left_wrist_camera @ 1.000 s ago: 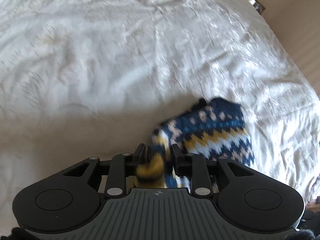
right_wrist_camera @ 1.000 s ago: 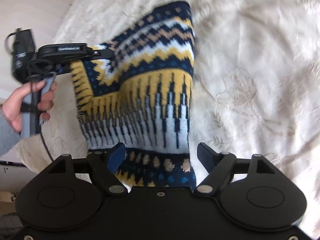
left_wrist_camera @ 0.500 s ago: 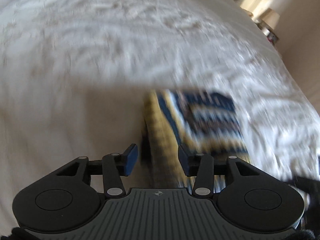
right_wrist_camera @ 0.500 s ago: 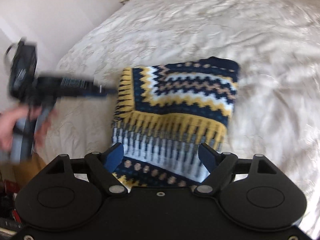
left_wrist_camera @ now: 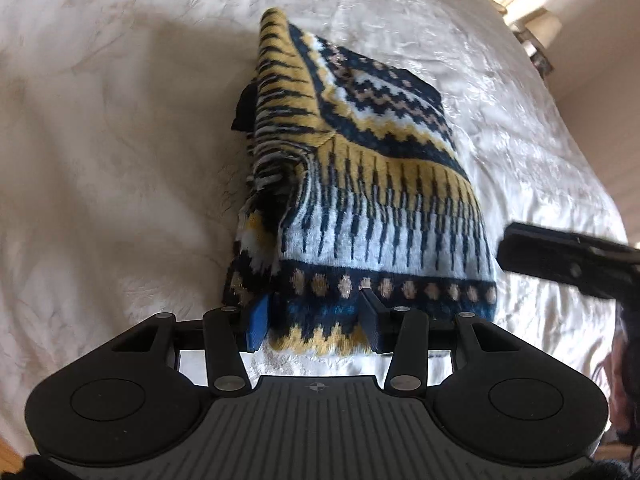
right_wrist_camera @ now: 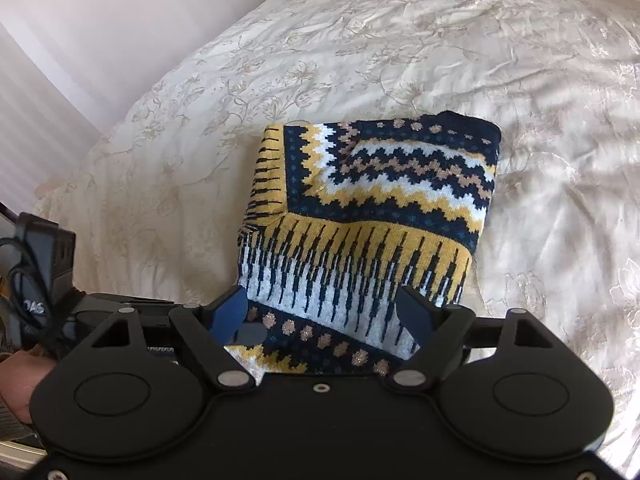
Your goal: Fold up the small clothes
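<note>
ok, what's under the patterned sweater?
The folded sweater lies on the cream floral bedspread, which shows all around it. On its left edge, folded layers peek out. Whatever is directly beneath is covered.

1. Your sweater (right_wrist_camera: 368, 216) is chunky knit wool-type cloth, fuzzy and matt, with some sparkly thread in the tan dots.
2. The bedspread (right_wrist_camera: 400, 48) looks like satiny cloth, glossy and crinkled, with a floral pattern worked in.
3. Both grippers, left (left_wrist_camera: 316, 322) and right (right_wrist_camera: 326, 312), are matt black plastic with small shiny metal pins; the left's base is ribbed.
</note>
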Demonstrator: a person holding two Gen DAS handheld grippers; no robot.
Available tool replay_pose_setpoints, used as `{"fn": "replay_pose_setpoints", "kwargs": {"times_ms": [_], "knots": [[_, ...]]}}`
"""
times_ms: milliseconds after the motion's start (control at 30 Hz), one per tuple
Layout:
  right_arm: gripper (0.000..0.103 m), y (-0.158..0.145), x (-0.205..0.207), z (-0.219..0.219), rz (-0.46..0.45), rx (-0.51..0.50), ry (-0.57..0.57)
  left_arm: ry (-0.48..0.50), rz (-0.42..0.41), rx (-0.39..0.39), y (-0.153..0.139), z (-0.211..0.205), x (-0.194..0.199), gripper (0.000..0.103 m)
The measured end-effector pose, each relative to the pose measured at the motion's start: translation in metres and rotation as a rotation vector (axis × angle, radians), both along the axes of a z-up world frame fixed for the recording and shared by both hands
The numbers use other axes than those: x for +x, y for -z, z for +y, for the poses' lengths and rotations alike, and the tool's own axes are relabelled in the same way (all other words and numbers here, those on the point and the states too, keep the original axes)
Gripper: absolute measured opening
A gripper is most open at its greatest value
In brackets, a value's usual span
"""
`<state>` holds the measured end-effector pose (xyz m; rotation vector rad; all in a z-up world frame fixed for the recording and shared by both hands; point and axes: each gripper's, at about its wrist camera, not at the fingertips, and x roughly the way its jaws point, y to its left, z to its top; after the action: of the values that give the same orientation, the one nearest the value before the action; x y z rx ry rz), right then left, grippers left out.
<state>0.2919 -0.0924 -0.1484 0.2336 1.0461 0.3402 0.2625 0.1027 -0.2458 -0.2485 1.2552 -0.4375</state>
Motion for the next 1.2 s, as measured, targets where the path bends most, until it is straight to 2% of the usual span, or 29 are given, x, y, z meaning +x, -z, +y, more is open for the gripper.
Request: {"fn": "replay_pose_setpoints", "kwargs": {"times_ms": [67,100,133,200,233,333,367,400,433,567,633,700,767,833,967,1067,1200], "knots": [[0.083,0.002,0.0,-0.001,0.006,0.003,0.01,-0.002,0.017,-0.036,0.003,-0.001,0.004,0.039],[0.083,0.002,0.0,-0.001,0.007,0.002,0.014,0.003,0.007,-0.052,0.002,-0.002,0.002,0.017],[0.083,0.002,0.0,-0.001,0.008,0.0,0.017,0.004,-0.026,-0.039,-0.004,-0.003,0.002,0.009],[0.083,0.001,0.001,-0.001,0.008,-0.003,0.023,-0.012,-0.104,0.023,-0.017,0.0,-0.001,0.009],[0.083,0.0,0.002,-0.002,0.004,-0.001,0.025,-0.027,-0.115,0.028,-0.02,0.006,-0.001,0.009],[0.083,-0.003,0.008,-0.002,-0.005,-0.001,0.029,-0.034,-0.032,0.016,-0.009,0.025,0.009,0.01],[0.083,-0.004,0.012,-0.002,-0.005,-0.005,0.029,-0.026,-0.017,0.006,-0.008,0.03,0.012,0.011],[0.083,-0.004,0.015,-0.002,-0.006,-0.009,0.03,-0.021,-0.013,-0.005,-0.011,0.034,0.014,0.017],[0.083,-0.005,0.019,-0.002,-0.01,-0.013,0.034,-0.018,-0.014,-0.015,-0.015,0.038,0.018,0.028],[0.083,-0.009,0.037,-0.002,-0.019,-0.019,0.064,-0.048,-0.122,-0.02,-0.04,0.047,0.041,0.04],[0.083,-0.008,0.048,-0.001,-0.019,-0.033,0.07,-0.064,-0.135,-0.05,-0.039,0.049,0.061,0.052],[0.083,-0.006,0.06,0.0,-0.009,-0.04,0.079,-0.075,-0.093,-0.101,-0.027,0.047,0.083,0.053],[0.083,-0.006,0.068,0.002,-0.006,-0.034,0.09,-0.085,-0.011,-0.157,-0.011,0.046,0.104,0.053],[0.083,-0.007,0.075,0.005,-0.006,-0.036,0.097,-0.094,0.041,-0.187,0.004,0.043,0.121,0.053],[0.083,-0.005,0.085,0.012,0.008,-0.046,0.107,-0.084,0.061,-0.179,0.025,0.031,0.149,0.058],[0.083,-0.002,0.09,0.014,0.024,-0.047,0.129,-0.035,0.106,-0.174,0.034,0.022,0.165,0.062],[0.083,0.002,0.094,0.012,0.037,-0.038,0.168,0.033,0.109,-0.157,0.039,0.005,0.177,0.068]]}}
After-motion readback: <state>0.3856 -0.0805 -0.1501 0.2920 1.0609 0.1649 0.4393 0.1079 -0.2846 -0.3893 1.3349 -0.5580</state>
